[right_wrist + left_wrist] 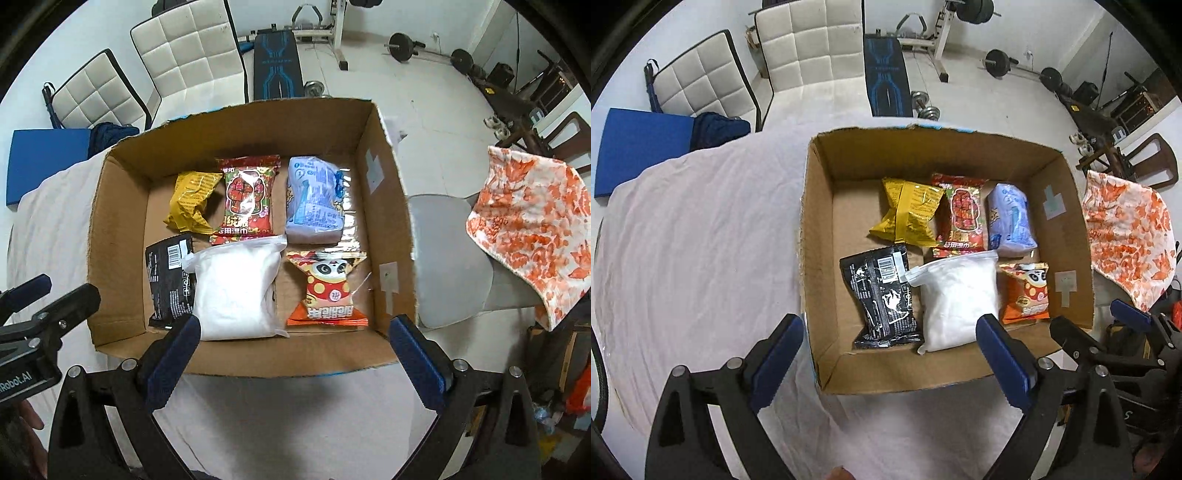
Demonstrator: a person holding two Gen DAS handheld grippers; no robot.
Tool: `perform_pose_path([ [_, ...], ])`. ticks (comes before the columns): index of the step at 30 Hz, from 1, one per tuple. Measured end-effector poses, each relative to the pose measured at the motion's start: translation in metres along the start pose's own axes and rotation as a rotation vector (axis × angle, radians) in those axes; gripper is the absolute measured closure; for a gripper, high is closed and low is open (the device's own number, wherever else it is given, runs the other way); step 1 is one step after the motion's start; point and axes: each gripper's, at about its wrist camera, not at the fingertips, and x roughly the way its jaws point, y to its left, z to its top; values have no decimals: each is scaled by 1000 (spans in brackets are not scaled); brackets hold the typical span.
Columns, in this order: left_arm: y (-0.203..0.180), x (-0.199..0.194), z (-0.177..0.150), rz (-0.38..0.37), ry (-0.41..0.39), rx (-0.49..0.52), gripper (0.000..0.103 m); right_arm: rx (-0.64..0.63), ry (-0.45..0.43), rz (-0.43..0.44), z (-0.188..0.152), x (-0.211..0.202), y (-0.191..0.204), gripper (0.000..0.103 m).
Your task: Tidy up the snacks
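Both hand-held grippers, the left gripper (890, 338) and the right gripper (293, 338), are being held wide open and empty just above the near wall of a cardboard box (122, 206), which is resting on a pale cloth (701, 240). Six packets are being kept on the box floor: a white pouch (236, 291) at the front between a black packet (168, 284) and an orange panda packet (328, 291), with yellow (190, 203), red (247, 199) and pale blue (314, 199) packets lined up behind.
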Motion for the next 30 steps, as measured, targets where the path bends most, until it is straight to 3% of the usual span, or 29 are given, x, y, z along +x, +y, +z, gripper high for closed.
perform_pose_path([
  [9, -6, -30, -13, 21, -64, 0, 7, 38, -34, 4, -17, -22, -16, 0],
  [13, -9, -67, -23, 23, -120, 15, 7, 60, -81, 12, -27, -52, -21, 0],
  [20, -11, -150, -63, 19, -246, 24, 7, 48, -221, 0, -66, -149, -19, 0],
  [30, -12, -225, -132, 43, -320, 60, 7, 41, -364, 0, -146, -264, -3, 0],
])
